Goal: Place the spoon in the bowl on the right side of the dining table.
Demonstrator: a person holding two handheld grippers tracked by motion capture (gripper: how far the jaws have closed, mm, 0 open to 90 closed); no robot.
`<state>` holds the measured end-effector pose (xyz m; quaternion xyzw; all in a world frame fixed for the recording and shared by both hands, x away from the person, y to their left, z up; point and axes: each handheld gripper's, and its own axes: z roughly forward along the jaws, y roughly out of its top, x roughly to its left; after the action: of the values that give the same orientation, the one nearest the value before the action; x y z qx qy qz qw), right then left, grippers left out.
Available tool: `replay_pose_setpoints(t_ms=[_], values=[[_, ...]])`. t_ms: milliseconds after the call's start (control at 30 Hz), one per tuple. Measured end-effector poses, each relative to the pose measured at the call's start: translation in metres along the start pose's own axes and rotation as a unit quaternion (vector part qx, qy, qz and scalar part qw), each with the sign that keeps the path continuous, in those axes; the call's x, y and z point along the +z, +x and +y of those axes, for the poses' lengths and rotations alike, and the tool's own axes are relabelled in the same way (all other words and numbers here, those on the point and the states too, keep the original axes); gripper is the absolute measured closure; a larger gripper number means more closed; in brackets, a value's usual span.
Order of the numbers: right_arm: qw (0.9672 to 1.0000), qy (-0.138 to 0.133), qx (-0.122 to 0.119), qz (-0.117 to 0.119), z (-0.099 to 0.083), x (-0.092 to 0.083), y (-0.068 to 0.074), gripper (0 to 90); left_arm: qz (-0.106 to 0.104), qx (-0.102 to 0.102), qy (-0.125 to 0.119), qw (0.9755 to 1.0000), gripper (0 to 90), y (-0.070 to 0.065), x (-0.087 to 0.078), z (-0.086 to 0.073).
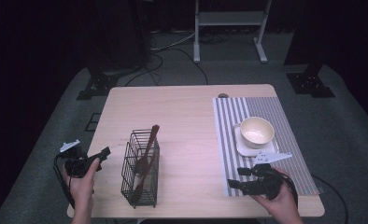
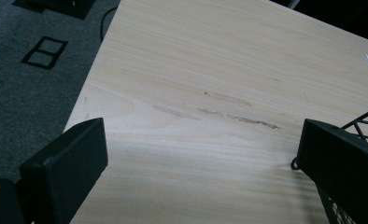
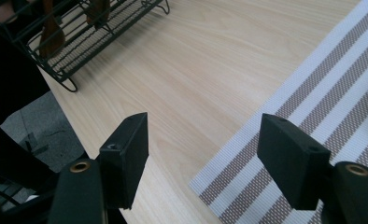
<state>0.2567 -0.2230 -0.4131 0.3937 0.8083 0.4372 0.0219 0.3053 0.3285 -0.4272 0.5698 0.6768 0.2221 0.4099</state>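
Observation:
A black wire basket [image 1: 140, 170] stands on the near left part of the wooden table [image 1: 182, 112], with wooden utensils [image 1: 147, 151] upright in it. A cream bowl [image 1: 257, 131] sits on a white square plate [image 1: 244, 148] on a striped placemat [image 1: 266, 109] at the right. A hand holds my left gripper [image 1: 100, 157] just off the table's left edge, beside the basket. It is open [image 2: 201, 154], with bare table between the jaws. My right gripper [image 1: 236, 178] hovers open [image 3: 205, 154] over the placemat's near left corner [image 3: 322, 93], pointing toward the basket [image 3: 79, 28].
The basket's wire corner [image 2: 364, 123] shows just past the left gripper's right jaw. A small dark grommet [image 1: 223, 95] sits at the table's far edge. Grey carpet [image 1: 56, 121] surrounds the table, with a white frame [image 1: 229, 21] and cables behind it.

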Motion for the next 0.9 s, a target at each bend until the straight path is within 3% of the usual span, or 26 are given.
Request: replay_pose_setpoints(t_ms=[300, 900], values=[[0.9997, 0.014, -0.019, 0.003, 0.023, 0.005, 0.012, 32.7, -0.001, 0.000, -0.001, 1.0000, 1.2, 0.000, -0.001, 0.000], [0.9987, 0.031, -0.030, 0.027, 0.056, 0.019, 0.027, 32.8, -0.001, 0.000, -0.002, 1.0000, 1.2, 0.001, -0.002, 0.001]])
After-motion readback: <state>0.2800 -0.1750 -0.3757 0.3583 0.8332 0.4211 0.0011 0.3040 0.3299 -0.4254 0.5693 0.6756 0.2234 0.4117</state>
